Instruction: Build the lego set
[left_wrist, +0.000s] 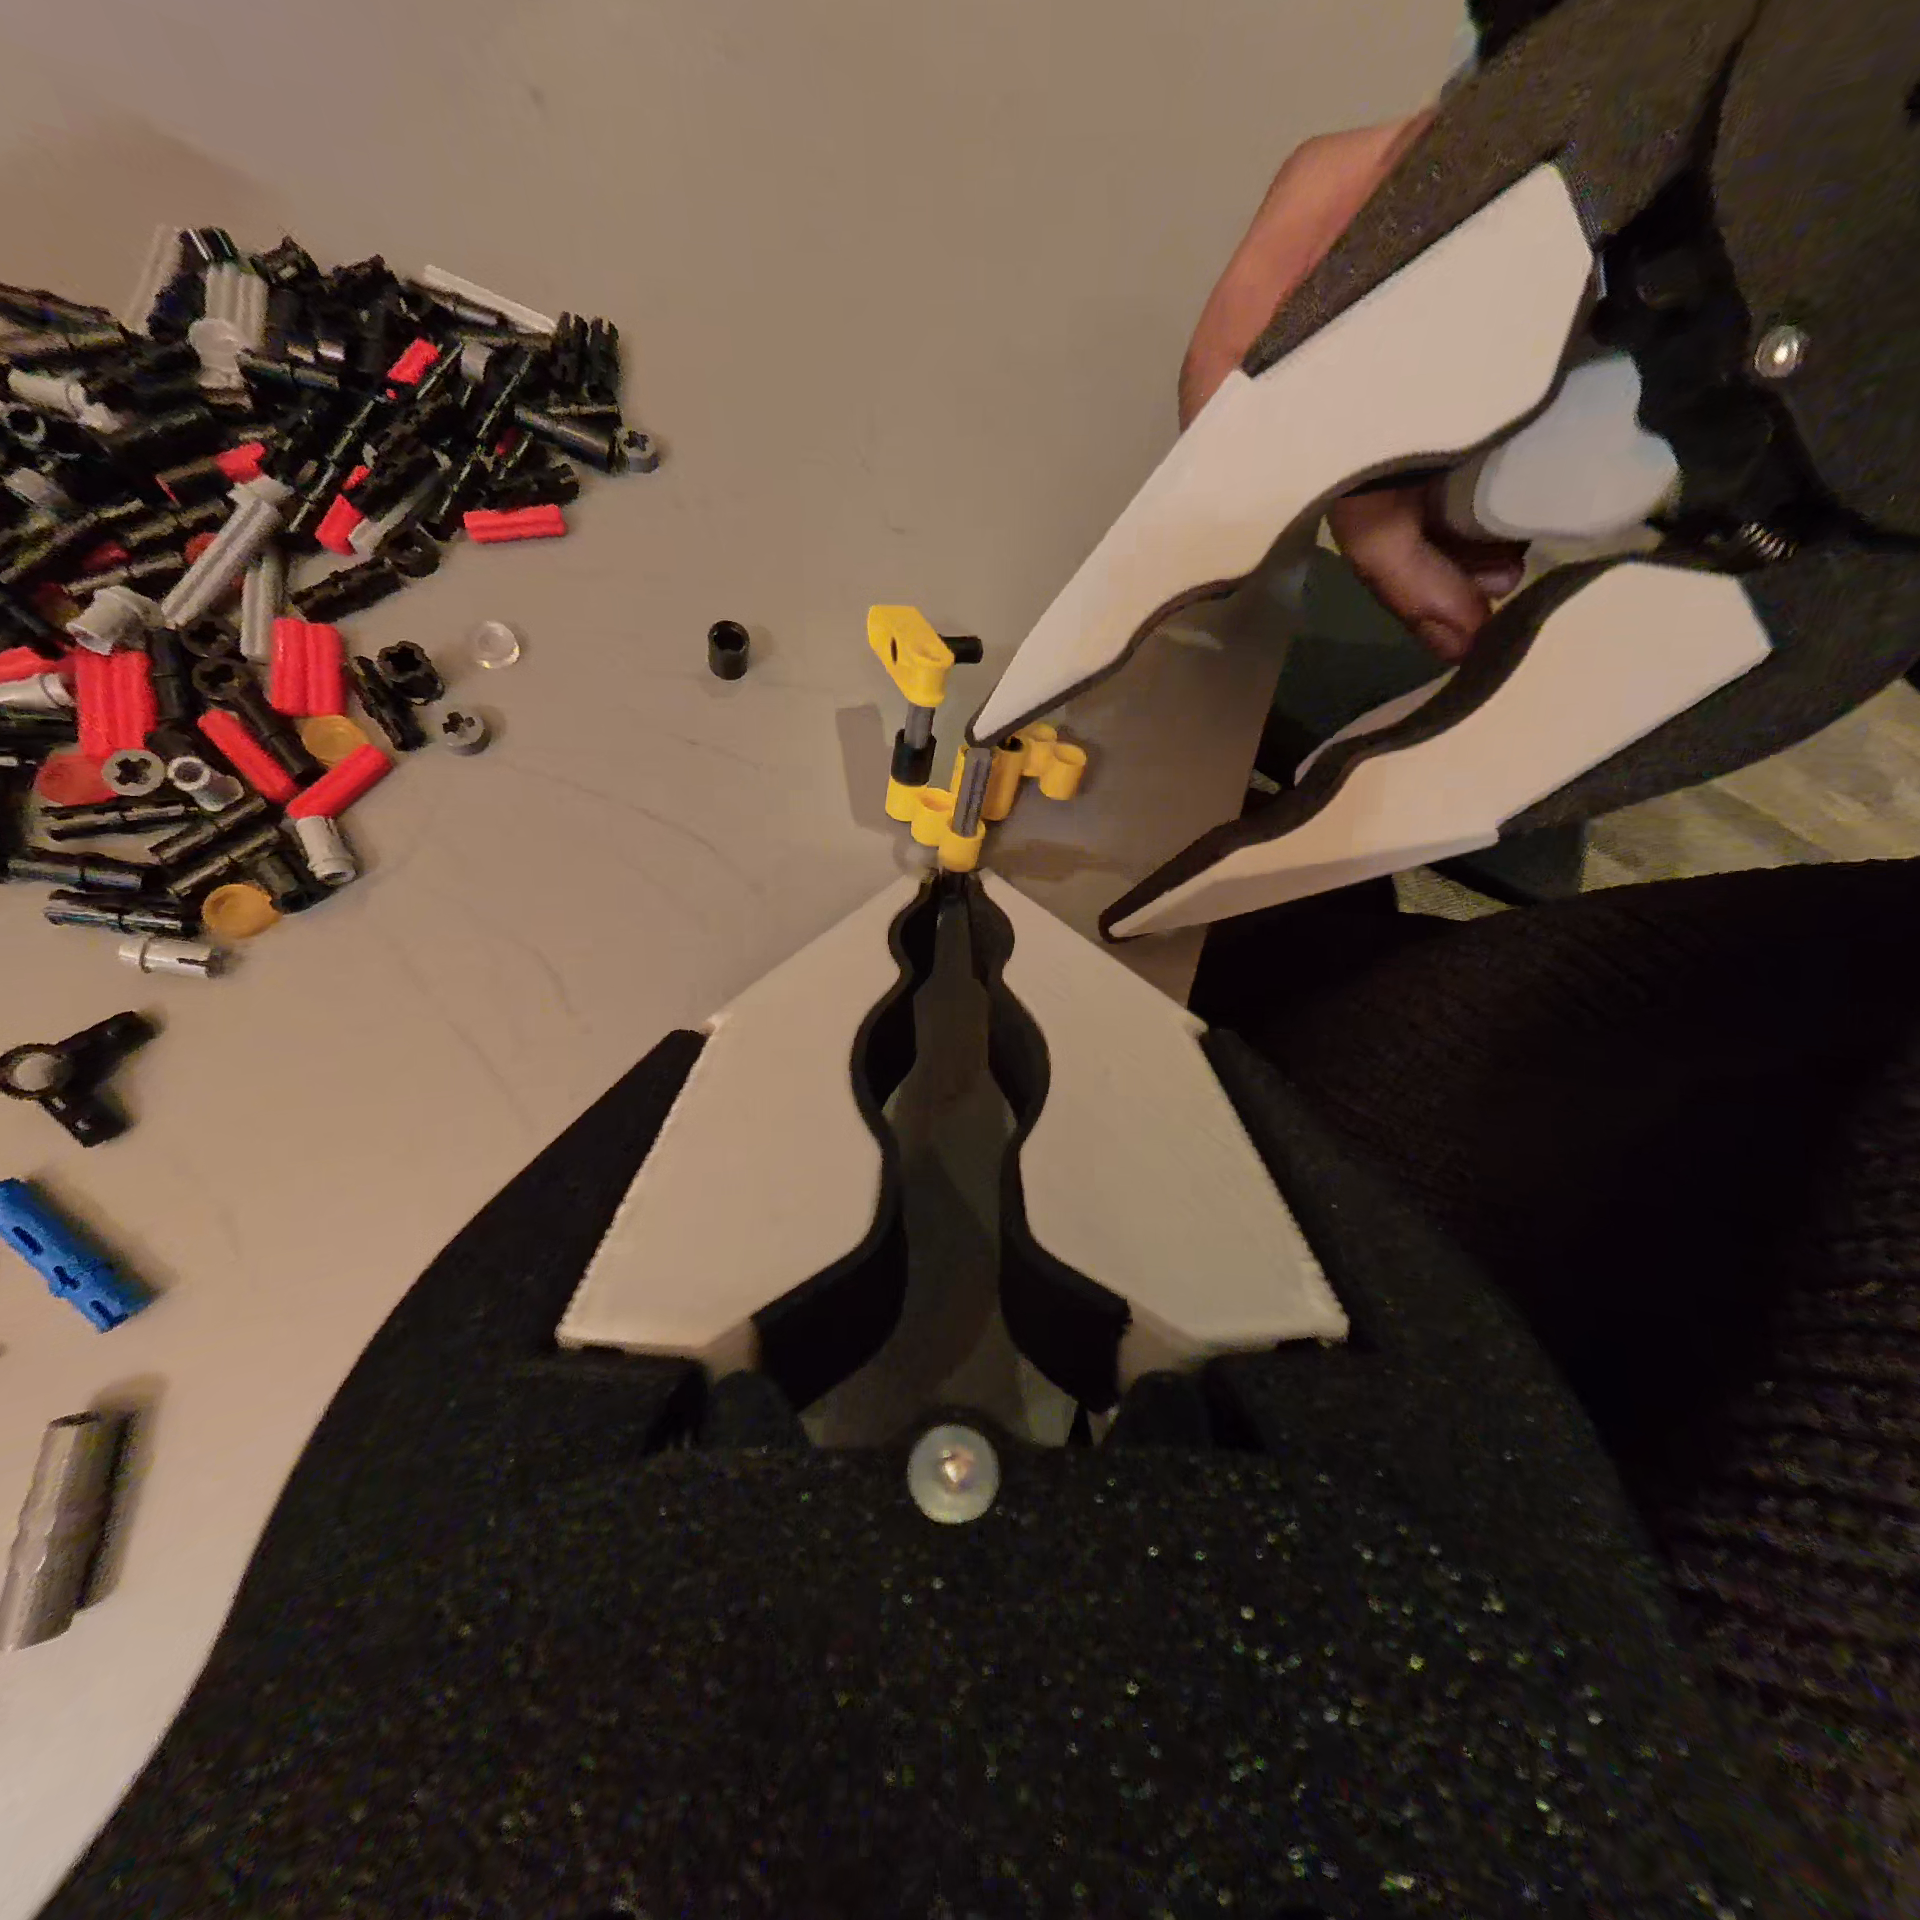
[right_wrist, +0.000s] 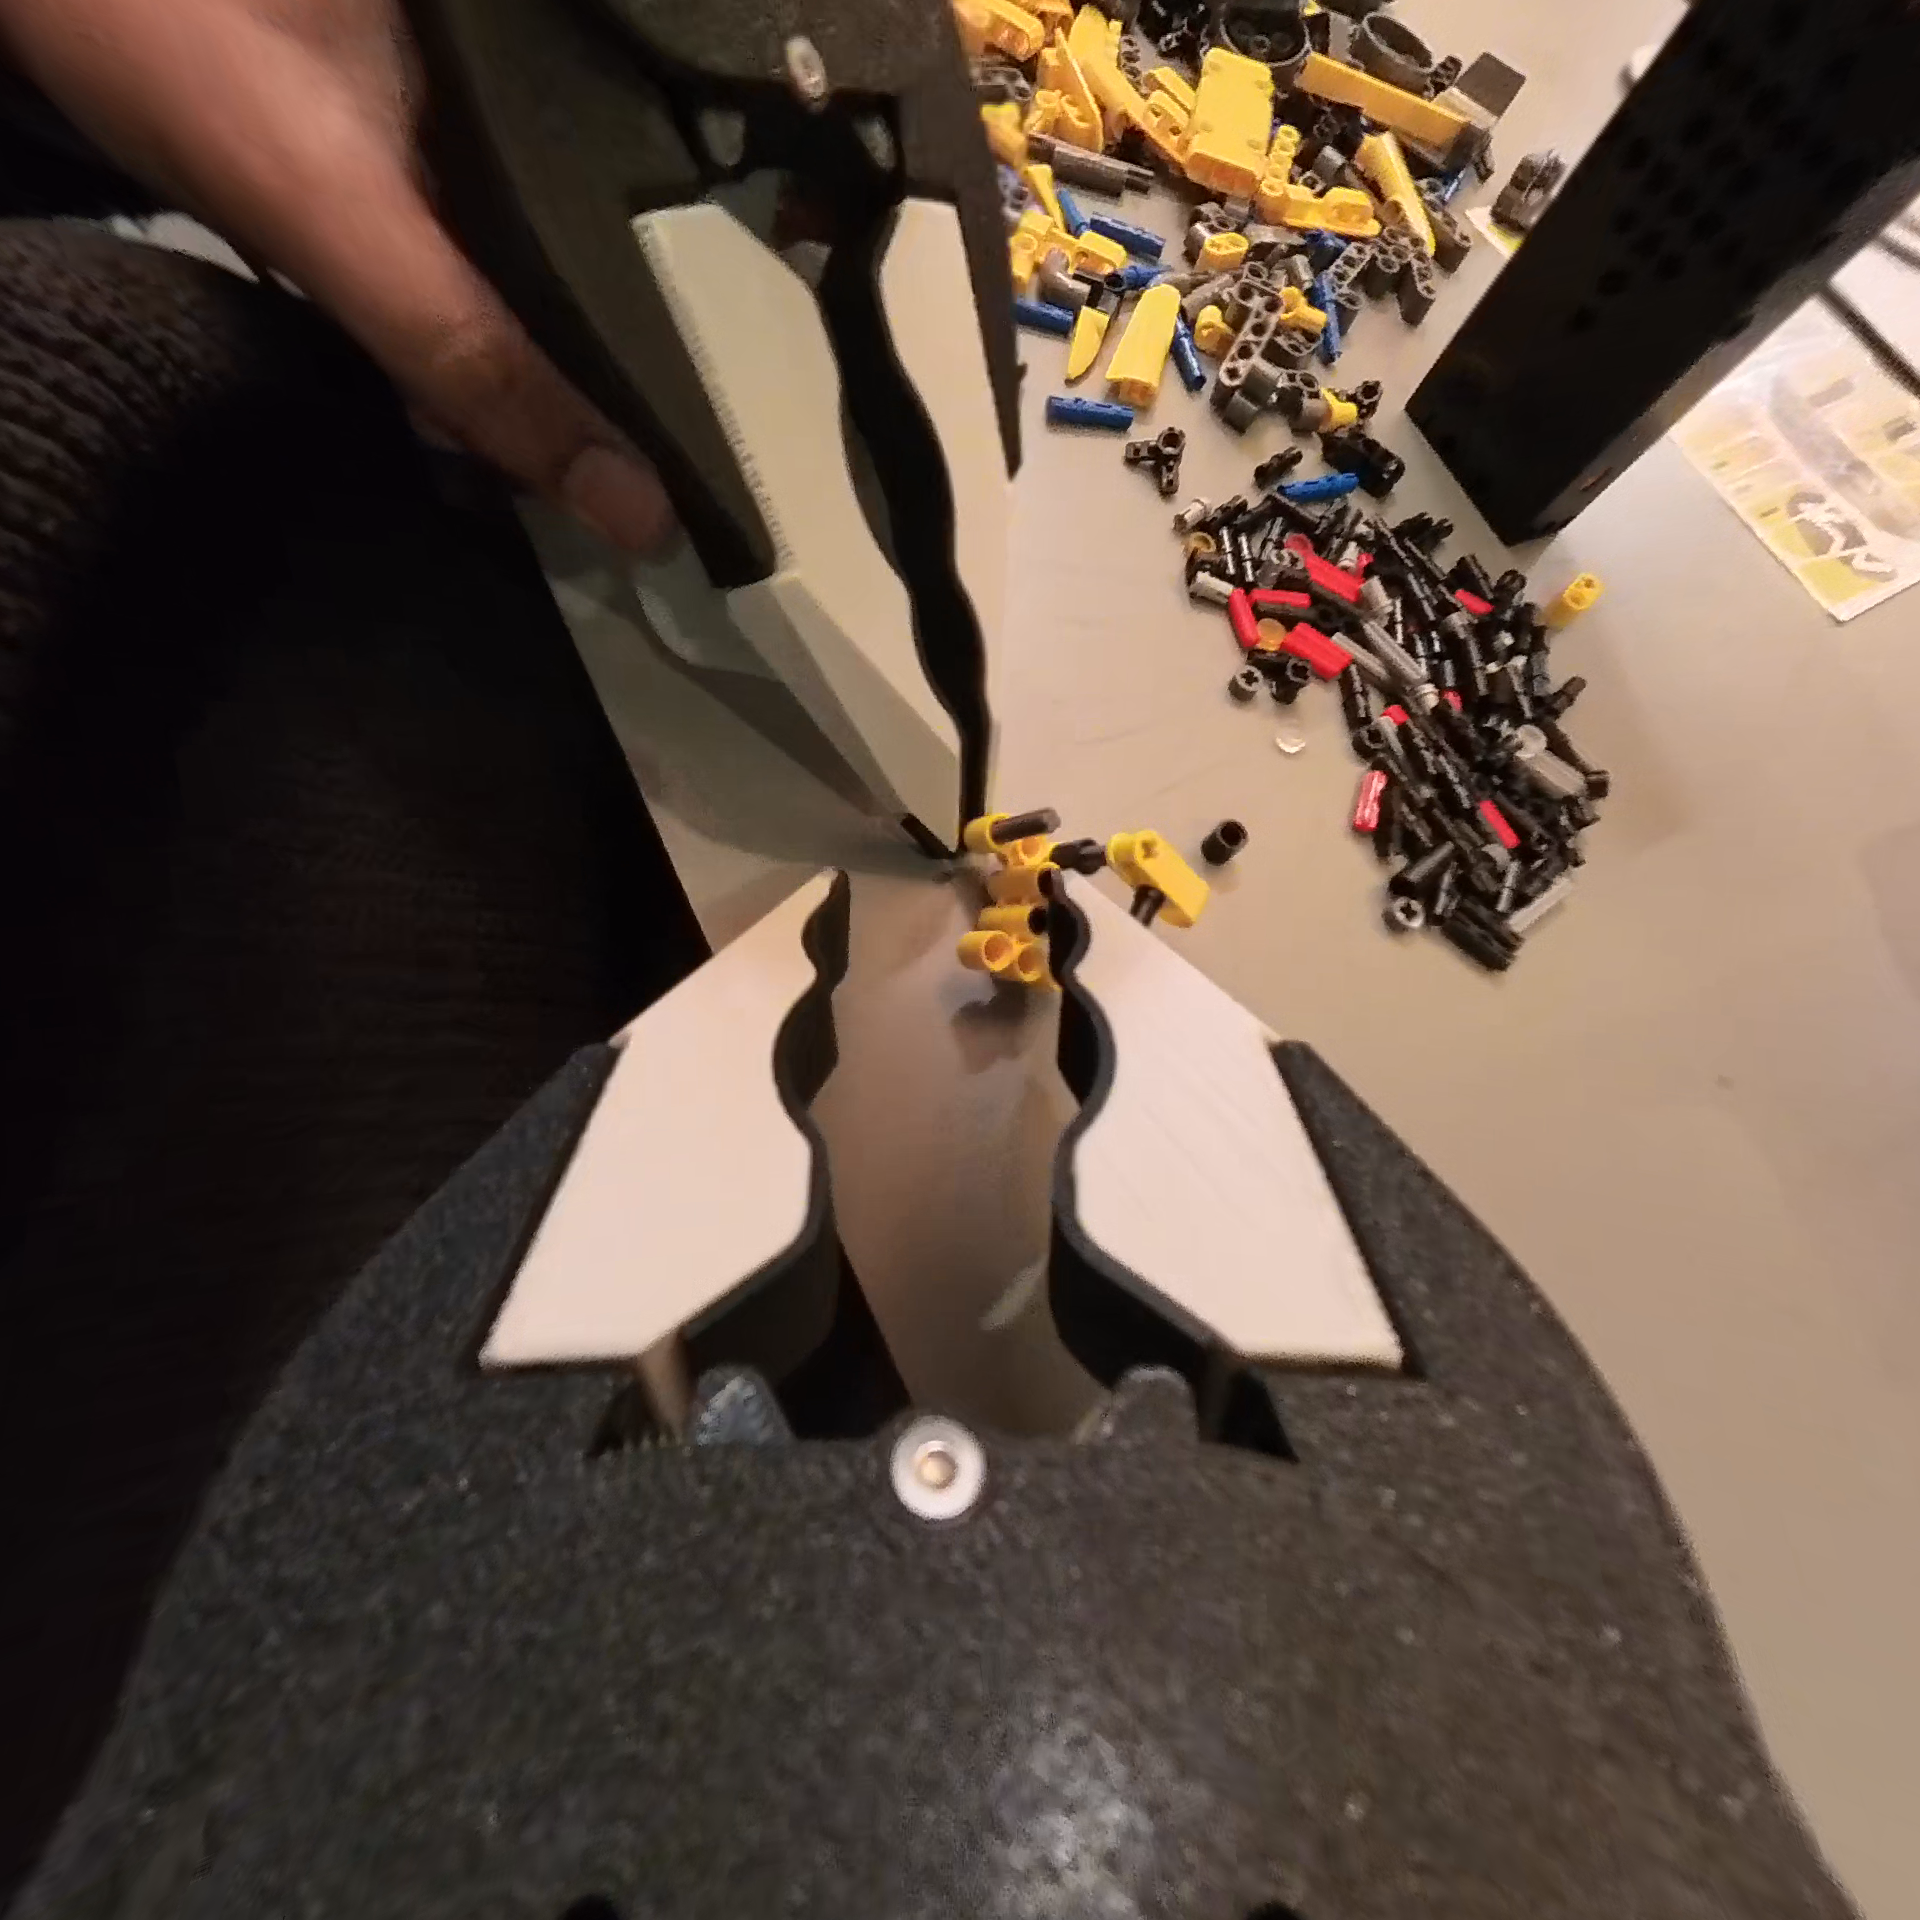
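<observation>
Parts pile (left_wrist: 208, 623) left of assembly (left_wrist: 966, 769), on table (left_wrist: 831, 260)

Yellow connector assembly (left_wrist: 961, 774), grey axles, pinched upright

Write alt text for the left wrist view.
The left claw, shut, pinches a small yellow assembly of connectors and grey axles, while the open right claw touches it with one fingertip. A pile of black, red and grey pins lies on the table.
</observation>
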